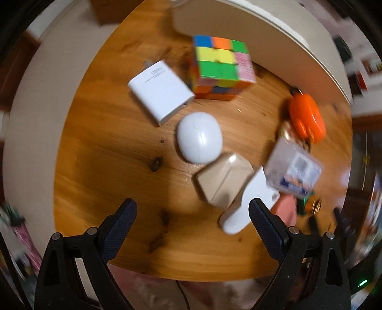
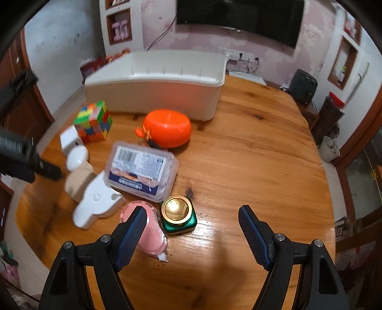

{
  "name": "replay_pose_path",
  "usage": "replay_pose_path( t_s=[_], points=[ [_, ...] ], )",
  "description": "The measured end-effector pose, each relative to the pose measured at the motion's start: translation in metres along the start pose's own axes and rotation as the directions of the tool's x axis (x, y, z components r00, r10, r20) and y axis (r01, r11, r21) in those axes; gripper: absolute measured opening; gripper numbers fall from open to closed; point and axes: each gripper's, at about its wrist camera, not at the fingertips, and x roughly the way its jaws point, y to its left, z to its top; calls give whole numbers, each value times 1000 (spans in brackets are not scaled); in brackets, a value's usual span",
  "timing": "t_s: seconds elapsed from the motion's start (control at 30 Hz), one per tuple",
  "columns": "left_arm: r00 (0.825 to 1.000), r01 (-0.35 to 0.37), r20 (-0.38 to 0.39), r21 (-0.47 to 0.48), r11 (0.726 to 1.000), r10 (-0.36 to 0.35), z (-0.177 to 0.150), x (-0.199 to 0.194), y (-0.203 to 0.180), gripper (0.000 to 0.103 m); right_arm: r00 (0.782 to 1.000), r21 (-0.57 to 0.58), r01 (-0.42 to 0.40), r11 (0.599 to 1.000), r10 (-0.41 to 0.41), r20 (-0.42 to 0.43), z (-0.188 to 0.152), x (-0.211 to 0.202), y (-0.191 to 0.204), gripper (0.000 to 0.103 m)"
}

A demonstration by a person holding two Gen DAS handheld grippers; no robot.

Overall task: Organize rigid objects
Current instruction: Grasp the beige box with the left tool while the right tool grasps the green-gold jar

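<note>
Rigid objects lie on a round wooden table (image 2: pixel 250 155). A colour cube (image 1: pixel 220 68) (image 2: pixel 94 121), a white charger block (image 1: pixel 161 91) (image 2: pixel 70 140), a white egg-shaped case (image 1: pixel 199 137) (image 2: pixel 76 155), a beige case (image 1: pixel 224 181) (image 2: pixel 78 183), a white flat piece (image 1: pixel 248 205) (image 2: pixel 96 202), a clear labelled box (image 1: pixel 294 170) (image 2: pixel 143 170), an orange round case (image 1: pixel 306 118) (image 2: pixel 168 127), a pink bottle (image 2: pixel 150 233) and a green jar with gold lid (image 2: pixel 179 214). My left gripper (image 1: pixel 192 212) is open and empty above the table. My right gripper (image 2: pixel 192 220) is open and empty, just behind the jar.
A long white bin (image 2: pixel 157 81) (image 1: pixel 274 35) stands at the back of the table. The left gripper's dark body (image 2: pixel 21 157) shows at the left edge of the right wrist view. A TV (image 2: pixel 238 19) hangs on the far wall.
</note>
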Motion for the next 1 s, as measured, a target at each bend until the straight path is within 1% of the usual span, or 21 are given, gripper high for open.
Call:
replay_pose_path(
  t_s=[0.03, 0.1, 0.2, 0.3, 0.37, 0.47, 0.5, 0.53, 0.6, 0.73, 0.8, 0.93, 0.97, 1.0],
  points=[
    [1000, 2, -7, -24, 1000, -2, 2, 2, 1, 95, 1000, -10, -2, 1000, 2, -10, -1, 6, 2, 70],
    [1000, 1, -21, -89, 996, -3, 6, 6, 5, 95, 999, -30, -10, 1000, 8, -40, -2, 18, 4, 66],
    [999, -9, -48, -167, 986, 1, 8, 14, 7, 95, 998, -40, -7, 999, 5, -60, -3, 28, 4, 65],
    [998, -13, -60, -216, 976, 0, 8, 18, 6, 95, 998, -41, -15, 999, 13, -62, -3, 30, 4, 65],
    [998, -17, -61, -251, 968, 2, 7, 20, 4, 95, 998, -55, -22, 998, 19, -61, -3, 31, 5, 63],
    [999, -28, -52, -296, 955, 13, 6, 23, -3, 95, 997, -72, -56, 996, 52, -61, -3, 30, 5, 52],
    [999, -40, -42, -312, 949, 28, 5, 23, -6, 95, 996, -74, -72, 995, 67, -63, -3, 30, 5, 45],
    [999, -51, -29, -326, 944, 44, 3, 23, -8, 95, 995, -77, -83, 994, 78, -65, -3, 30, 5, 41],
    [998, -64, -7, -361, 930, 66, 1, 23, -14, 95, 995, -87, -83, 993, 78, -67, -2, 31, 7, 41],
    [996, -78, 10, -418, 905, 90, -4, 31, -19, 95, 994, -97, -87, 992, 80, -71, -1, 32, 8, 41],
    [993, -98, 7, -454, 886, 114, -9, 36, -17, 95, 994, -99, -93, 991, 86, -73, -1, 32, 8, 41],
    [993, -102, -6, -506, 857, 115, -16, 44, -13, 94, 994, -110, -91, 990, 83, -74, -1, 31, 7, 41],
    [993, -103, -10, -517, 850, 114, -10, 45, -11, 93, 994, -113, -91, 989, 83, -73, -1, 33, 6, 41],
    [993, -104, -15, -527, 843, 114, -13, 46, -10, 91, 994, -115, -93, 989, 85, -74, -1, 33, 5, 42]
  ],
)
